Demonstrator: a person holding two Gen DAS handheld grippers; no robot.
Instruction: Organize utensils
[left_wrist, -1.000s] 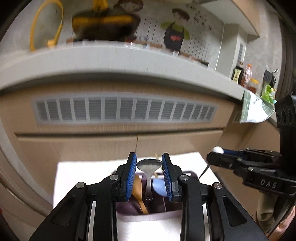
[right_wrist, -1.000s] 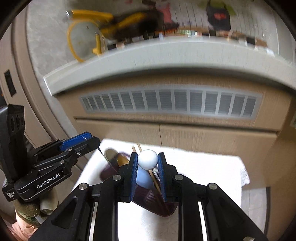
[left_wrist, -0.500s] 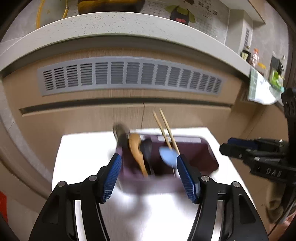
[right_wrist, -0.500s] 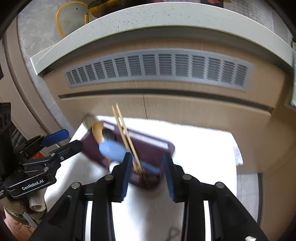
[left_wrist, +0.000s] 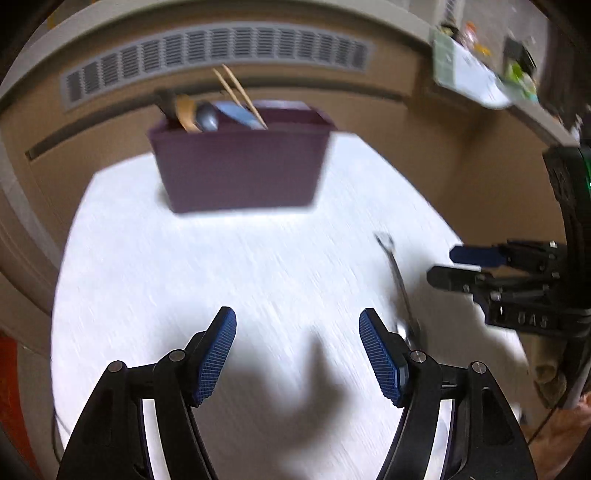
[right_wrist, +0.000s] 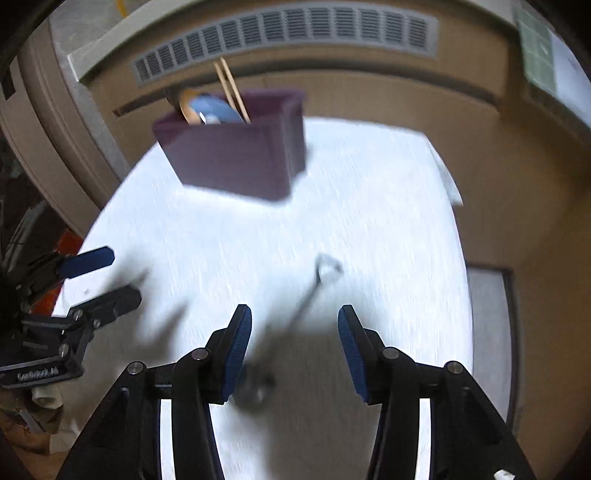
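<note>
Both grippers have pulled back from the purple box and dropped low over the white table (left_wrist: 155, 258). Their jaws have just been opening, and nothing is between them.

Closest, the left gripper (left_wrist: 297, 350) is open and empty. The right gripper (right_wrist: 294, 347) is open too, over a metal spoon (right_wrist: 306, 306) lying flat on the table. The spoon looks thin, hard, light and slippery, so pinching the middle of its handle seems best.

Farther off, the purple box (left_wrist: 240, 170) stands upright, holding a wooden spoon (left_wrist: 186, 110), chopsticks (left_wrist: 236, 90) and a blue spoon (left_wrist: 240, 114).
</note>
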